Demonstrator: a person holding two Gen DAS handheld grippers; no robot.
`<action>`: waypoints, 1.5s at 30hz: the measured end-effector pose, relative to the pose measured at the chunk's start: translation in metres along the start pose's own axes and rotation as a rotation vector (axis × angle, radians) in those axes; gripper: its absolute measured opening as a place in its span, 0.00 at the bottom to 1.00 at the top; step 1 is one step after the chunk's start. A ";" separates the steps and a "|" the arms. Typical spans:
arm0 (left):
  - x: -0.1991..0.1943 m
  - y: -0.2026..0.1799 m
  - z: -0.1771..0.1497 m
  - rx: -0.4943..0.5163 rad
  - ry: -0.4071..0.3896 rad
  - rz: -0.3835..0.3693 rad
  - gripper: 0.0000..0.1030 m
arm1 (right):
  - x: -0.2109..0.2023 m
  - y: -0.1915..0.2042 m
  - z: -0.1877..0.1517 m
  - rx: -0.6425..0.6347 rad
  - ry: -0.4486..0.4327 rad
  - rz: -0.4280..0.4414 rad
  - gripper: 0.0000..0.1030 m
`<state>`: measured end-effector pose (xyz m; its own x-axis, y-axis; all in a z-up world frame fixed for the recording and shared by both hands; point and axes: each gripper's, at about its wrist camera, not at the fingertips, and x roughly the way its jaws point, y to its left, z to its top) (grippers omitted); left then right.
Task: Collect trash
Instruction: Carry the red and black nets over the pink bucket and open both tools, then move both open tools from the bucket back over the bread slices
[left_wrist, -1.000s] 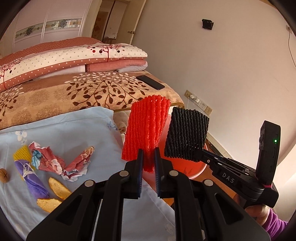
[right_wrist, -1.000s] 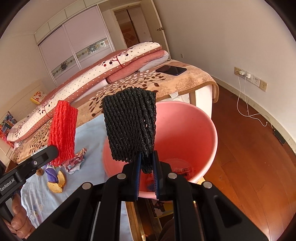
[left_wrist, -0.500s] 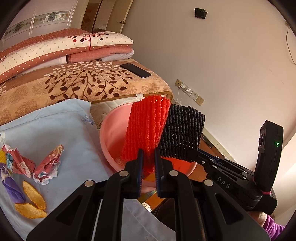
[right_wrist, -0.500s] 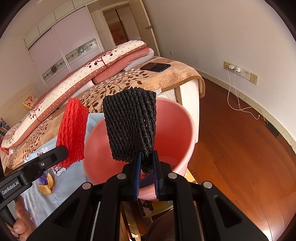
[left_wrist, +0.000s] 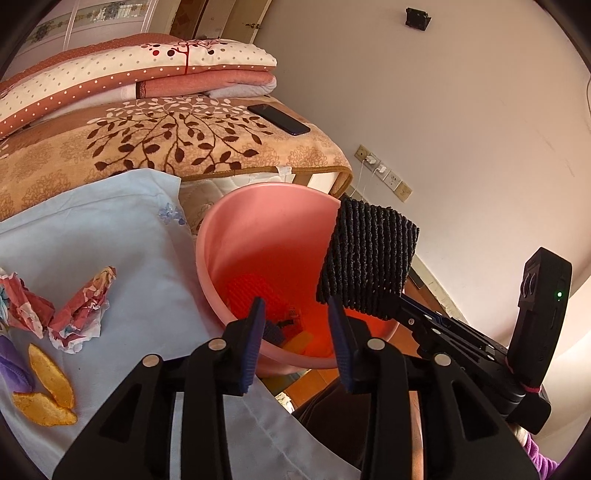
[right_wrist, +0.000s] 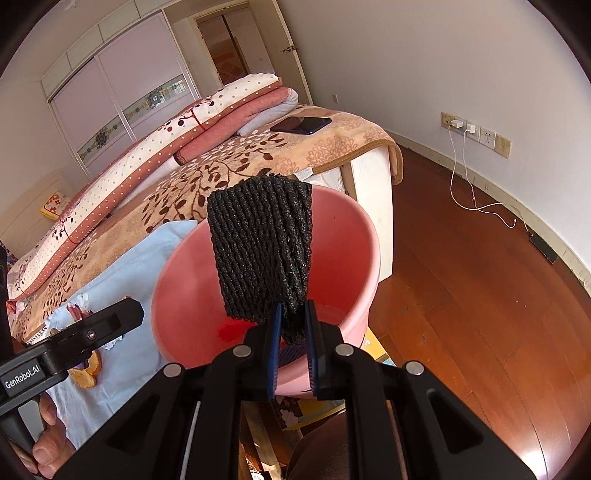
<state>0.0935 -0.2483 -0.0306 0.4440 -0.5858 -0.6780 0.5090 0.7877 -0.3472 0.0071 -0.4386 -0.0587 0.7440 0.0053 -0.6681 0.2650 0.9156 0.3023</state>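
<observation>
The left tool (left_wrist: 295, 325) is spreading its jaws, nothing between them, above the pink bin (left_wrist: 258, 229); the red foam net (left_wrist: 251, 291) lies inside (on other scraps). The right tool (right_wrist: 291, 325) pinches the black foam net (right_wrist: 262, 251) over the bin.

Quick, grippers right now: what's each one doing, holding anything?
Left gripper: jaws opening, nothing between them, above the pink bin.
Right gripper: shut on the black foam net.
</observation>
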 end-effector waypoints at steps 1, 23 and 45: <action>-0.001 0.001 0.000 -0.001 -0.002 0.003 0.34 | 0.001 0.000 0.000 0.000 0.001 -0.001 0.12; -0.046 0.014 -0.013 0.050 -0.104 0.103 0.34 | -0.017 0.043 -0.005 -0.088 -0.040 0.086 0.35; -0.124 0.096 -0.048 -0.086 -0.186 0.283 0.34 | -0.017 0.123 -0.033 -0.267 0.013 0.221 0.35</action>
<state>0.0517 -0.0910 -0.0105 0.6897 -0.3600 -0.6282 0.2857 0.9326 -0.2207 0.0070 -0.3124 -0.0326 0.7573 0.2187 -0.6153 -0.0728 0.9646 0.2533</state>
